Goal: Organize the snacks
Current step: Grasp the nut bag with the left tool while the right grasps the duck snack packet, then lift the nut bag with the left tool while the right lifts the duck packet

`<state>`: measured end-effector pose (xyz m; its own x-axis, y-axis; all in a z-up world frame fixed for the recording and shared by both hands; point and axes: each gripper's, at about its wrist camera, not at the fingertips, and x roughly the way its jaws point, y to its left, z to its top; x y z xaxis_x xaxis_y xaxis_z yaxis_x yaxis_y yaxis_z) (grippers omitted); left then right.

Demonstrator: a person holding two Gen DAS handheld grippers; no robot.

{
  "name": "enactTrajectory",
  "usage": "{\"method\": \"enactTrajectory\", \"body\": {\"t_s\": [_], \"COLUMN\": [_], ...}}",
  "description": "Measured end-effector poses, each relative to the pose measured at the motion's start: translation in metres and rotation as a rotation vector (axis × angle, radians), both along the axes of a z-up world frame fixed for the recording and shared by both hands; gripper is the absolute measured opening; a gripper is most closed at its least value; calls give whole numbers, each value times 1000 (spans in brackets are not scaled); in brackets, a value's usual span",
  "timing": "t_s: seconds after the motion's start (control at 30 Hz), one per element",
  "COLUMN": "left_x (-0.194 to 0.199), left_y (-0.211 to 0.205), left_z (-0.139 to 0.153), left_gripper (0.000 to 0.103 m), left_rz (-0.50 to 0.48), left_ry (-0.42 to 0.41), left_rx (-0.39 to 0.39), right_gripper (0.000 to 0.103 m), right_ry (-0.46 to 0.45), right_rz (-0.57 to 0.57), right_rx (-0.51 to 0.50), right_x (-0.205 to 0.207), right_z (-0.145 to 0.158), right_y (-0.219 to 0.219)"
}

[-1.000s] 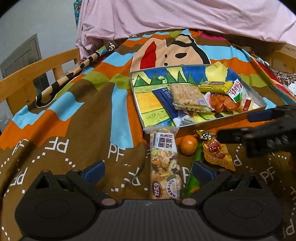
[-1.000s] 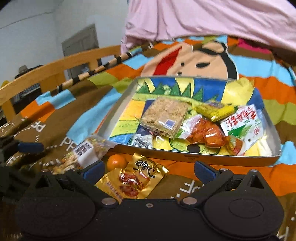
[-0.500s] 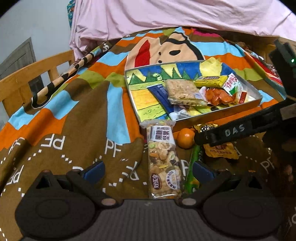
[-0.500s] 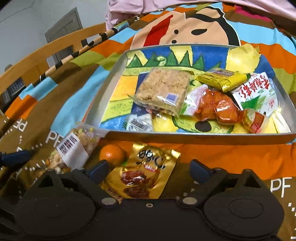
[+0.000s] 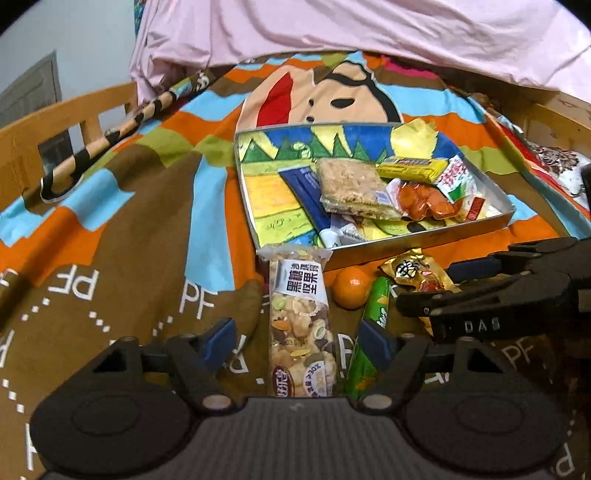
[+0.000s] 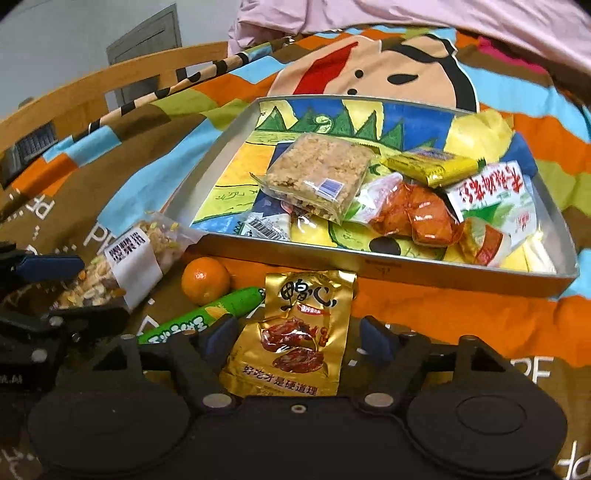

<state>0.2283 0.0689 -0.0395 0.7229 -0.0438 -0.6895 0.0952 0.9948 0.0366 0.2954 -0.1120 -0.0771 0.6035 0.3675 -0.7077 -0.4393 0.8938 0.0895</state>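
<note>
Here the left gripper (image 5: 298, 341) has its fingers spread wide, with the nut bar (image 5: 300, 325) lying between them, not squeezed. The right gripper (image 6: 297, 334) is spread wide too, with the gold packet (image 6: 295, 336) between its fingers. A small orange (image 6: 205, 279) and a green packet (image 6: 201, 315) lie close by on the blanket (image 5: 110, 229). The metal tray (image 6: 369, 264) just behind them holds more snacks, like a rice cake (image 6: 317, 171).

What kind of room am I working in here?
Most likely a bedroom: the snacks and metal tray sit on a cartoon bedspread, with a wooden bed rail and a pink quilt behind.
</note>
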Motion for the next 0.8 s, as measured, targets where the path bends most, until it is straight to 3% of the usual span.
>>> {"method": "enactTrajectory", "body": {"t_s": [0.13,0.27,0.53,0.7,0.77,0.8], "left_x": [10,11,-6,-3,1,2], "left_y": [-2,-5,0,0,0,0], "left_z": [-7,-10,-3,-5,-7,-8], "left_gripper": [56,43,41,41,43,44], "left_rz": [13,31,52,56,53,52], "left_ry": [46,62,117,134,136,135], "left_rx": [-16,-10,-68,-67,-63,-61], "right_gripper": [83,67,60,68,79,80], "right_ry": [17,4,30,44,45,48], "right_rz": [8,18,62,82,86,82], "right_rx": [-17,-8,5,-14,-24,-27], "right_x": [5,-2,-23,-22,-14,-10], "right_z": [-6,-4,5,2,-2,-3], "right_y": [4,-1,-19,-15,-10,-9]}}
